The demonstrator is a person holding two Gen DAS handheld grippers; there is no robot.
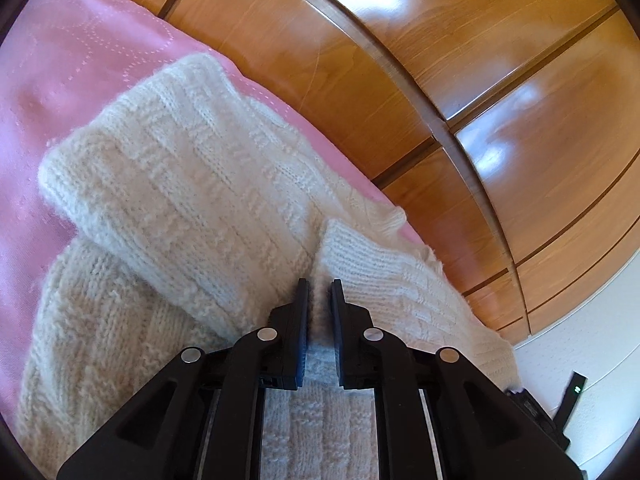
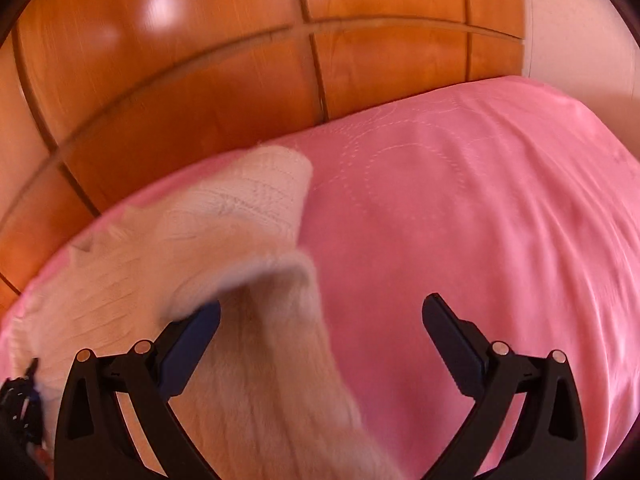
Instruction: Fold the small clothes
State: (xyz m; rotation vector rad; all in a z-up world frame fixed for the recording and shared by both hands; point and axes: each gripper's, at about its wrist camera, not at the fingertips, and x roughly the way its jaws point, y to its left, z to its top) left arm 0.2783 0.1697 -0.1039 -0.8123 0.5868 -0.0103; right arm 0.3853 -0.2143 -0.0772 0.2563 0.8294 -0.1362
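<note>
Left wrist view first: my left tool [image 1: 320, 286] sits low at six o'clock, its two black fingers [image 1: 301, 300] drawn nearly together and pinching a ridge of the cream knitted garment [image 1: 192, 184] between them. The knit fills the middle of the frame; one folded flap runs from about ten o'clock down toward the tool, and a ribbed cuff [image 1: 360, 248] rises just at one o'clock of the fingertips. The garment lies on a pink quilted bedspread [image 1: 48, 80] that takes the nine to eleven o'clock side, stitched with dotted curves. From twelve to three o'clock I see glossy wooden panels [image 1: 440, 80] with light glare on them, and at four o'clock a pale wall [image 1: 580, 344].

Right wrist view now, and it is blurred. My right tool [image 2: 320, 312] is spread wide, nothing pressed between the pads. The finger at seven o'clock touches the cream garment [image 2: 224, 216], which drapes from nine o'clock down to six; the finger at five o'clock hangs over bare pink bedspread [image 2: 480, 200]. The bedspread covers the whole three o'clock side. Wooden panels [image 2: 180, 80] span ten to one o'clock.
</note>
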